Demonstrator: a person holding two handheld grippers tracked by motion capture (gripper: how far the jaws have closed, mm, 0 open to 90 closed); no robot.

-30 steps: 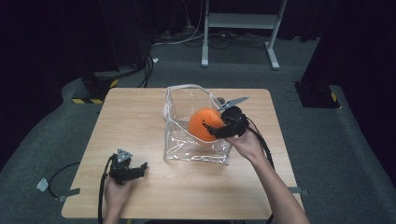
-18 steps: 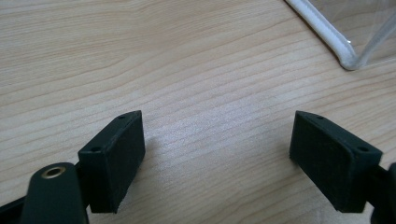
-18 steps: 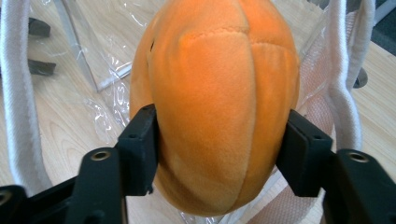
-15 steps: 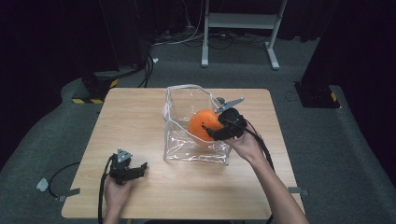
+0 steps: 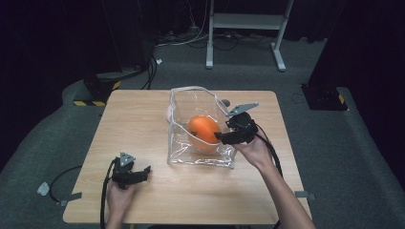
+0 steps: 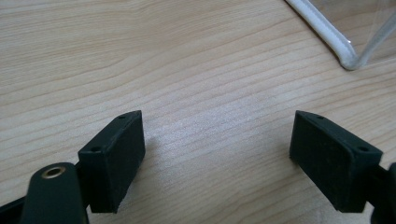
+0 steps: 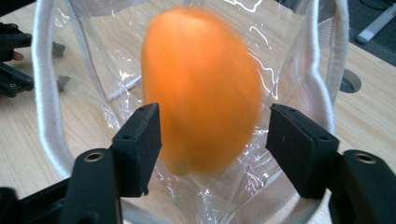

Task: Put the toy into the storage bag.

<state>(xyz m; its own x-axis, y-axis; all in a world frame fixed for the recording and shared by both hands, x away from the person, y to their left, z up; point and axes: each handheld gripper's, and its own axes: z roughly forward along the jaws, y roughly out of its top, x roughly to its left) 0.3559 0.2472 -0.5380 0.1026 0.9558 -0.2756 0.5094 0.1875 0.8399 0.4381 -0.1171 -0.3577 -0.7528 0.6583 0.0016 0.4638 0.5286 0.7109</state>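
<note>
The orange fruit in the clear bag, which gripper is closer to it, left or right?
Right. The right gripper sits at the orange fruit, jaws open either side. The left gripper is well away, beside the clear bag.

— What do you have on screen apart from the work items?

— I list, item one: wooden desk [image 5: 143, 124], pale grain, with a round cable port [image 5: 225, 102] near its far edge. Item two: grey carpet floor [image 5: 334, 143] on all sides. Item three: white metal stand [image 5: 246, 21] beyond the desk, two legs on the carpet.

— Anything else on the floor?

— I count a tangle of cables [image 5: 191, 40] by the stand, a black base with yellow-black stripes [image 5: 95, 90] off the far left corner, a black block [image 5: 325, 95] off the far right, and a small grey tab [image 5: 43, 189] near left.
</note>
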